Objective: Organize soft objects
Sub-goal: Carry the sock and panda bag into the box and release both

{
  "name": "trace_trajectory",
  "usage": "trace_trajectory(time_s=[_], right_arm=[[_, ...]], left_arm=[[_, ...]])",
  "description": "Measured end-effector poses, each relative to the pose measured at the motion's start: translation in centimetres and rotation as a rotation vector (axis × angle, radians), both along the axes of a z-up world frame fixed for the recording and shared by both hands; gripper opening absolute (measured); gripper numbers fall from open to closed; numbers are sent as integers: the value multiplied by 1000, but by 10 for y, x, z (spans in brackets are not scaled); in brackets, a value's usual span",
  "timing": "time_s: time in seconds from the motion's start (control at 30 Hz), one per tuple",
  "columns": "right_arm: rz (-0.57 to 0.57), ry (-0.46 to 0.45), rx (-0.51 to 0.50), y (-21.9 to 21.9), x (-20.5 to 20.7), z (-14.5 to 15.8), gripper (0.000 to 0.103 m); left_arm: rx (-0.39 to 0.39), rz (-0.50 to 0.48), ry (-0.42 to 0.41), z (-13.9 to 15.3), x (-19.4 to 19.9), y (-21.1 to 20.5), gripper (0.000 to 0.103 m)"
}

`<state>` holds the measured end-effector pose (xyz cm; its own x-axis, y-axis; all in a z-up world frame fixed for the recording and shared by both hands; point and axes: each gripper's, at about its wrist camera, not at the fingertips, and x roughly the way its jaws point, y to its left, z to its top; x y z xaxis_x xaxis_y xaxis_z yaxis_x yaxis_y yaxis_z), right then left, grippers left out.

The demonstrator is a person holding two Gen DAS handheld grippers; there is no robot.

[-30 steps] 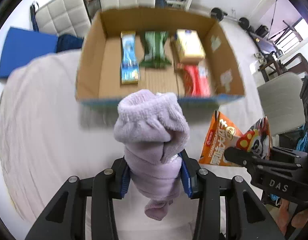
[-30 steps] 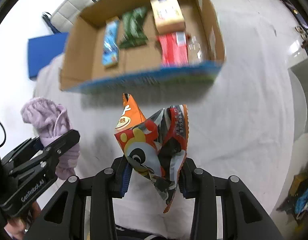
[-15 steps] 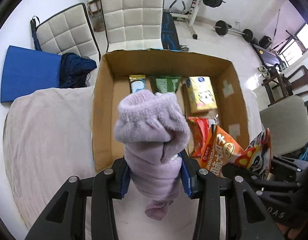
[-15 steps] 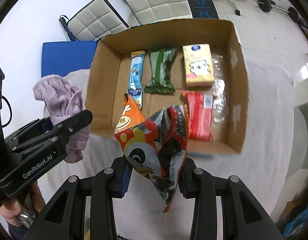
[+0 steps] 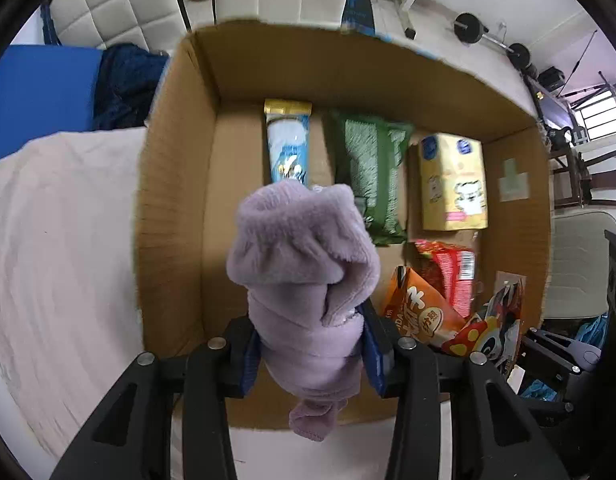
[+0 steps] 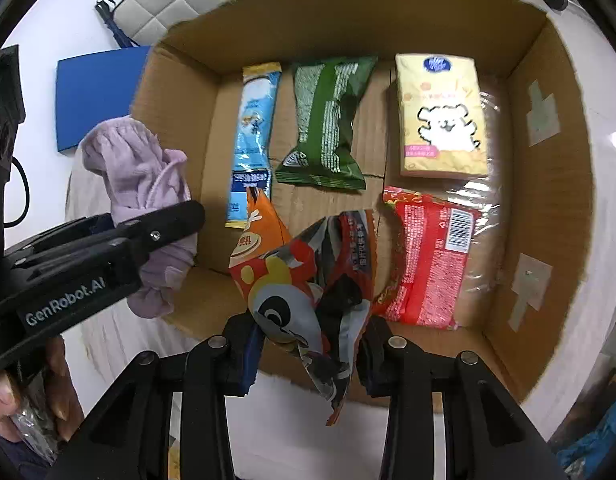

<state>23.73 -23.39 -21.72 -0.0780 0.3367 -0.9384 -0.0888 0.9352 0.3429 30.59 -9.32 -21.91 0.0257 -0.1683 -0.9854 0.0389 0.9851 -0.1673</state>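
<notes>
My left gripper (image 5: 310, 354) is shut on a rolled lilac fleece cloth (image 5: 304, 268) and holds it above the near left part of the open cardboard box (image 5: 176, 184). The cloth also shows in the right wrist view (image 6: 144, 184). My right gripper (image 6: 308, 354) is shut on an orange snack bag with a panda (image 6: 304, 280), held over the box's near middle; the bag also shows in the left wrist view (image 5: 424, 316). The box (image 6: 548, 184) holds a blue packet (image 6: 254, 140), a green packet (image 6: 328, 120), a yellow tissue pack (image 6: 440, 116) and a red packet (image 6: 432, 256).
The box stands on a white cloth-covered surface (image 5: 60, 240). A blue mat (image 5: 40, 92), dark blue clothing (image 5: 124, 84) and white padded chairs (image 5: 120, 12) lie beyond the box. Gym weights (image 5: 492, 36) stand at the back right.
Both grippers have moved forward and down over the box with their loads. The box now fills both views; the holds are unchanged.
</notes>
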Motion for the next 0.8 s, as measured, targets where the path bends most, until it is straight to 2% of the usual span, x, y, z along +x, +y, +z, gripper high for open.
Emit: trace_trajectory(time_s=[0.17,0.3,0.37,0.43,0.47,0.8], right_arm=[[22,37,7,8,6,-23,41],[66,49,-7,16,7,-35,44],[90,67,-25,20,7,-41,52],[91,66,-43,21,6,-44,67],[94,60,-54,21,5,-44,69],[37,34,-93,-4,2,-32,73]], left_arm=[[3,-10,45,-23,3,-3,39],[42,-25,47,-30,4,-7,42],[62,-20,56,-33,3,-6,42],[62,-15,54,-33,2,-5,42],[65,-13,54,-33,2,-4,42],[80,19,9,-15,-6,3,49]])
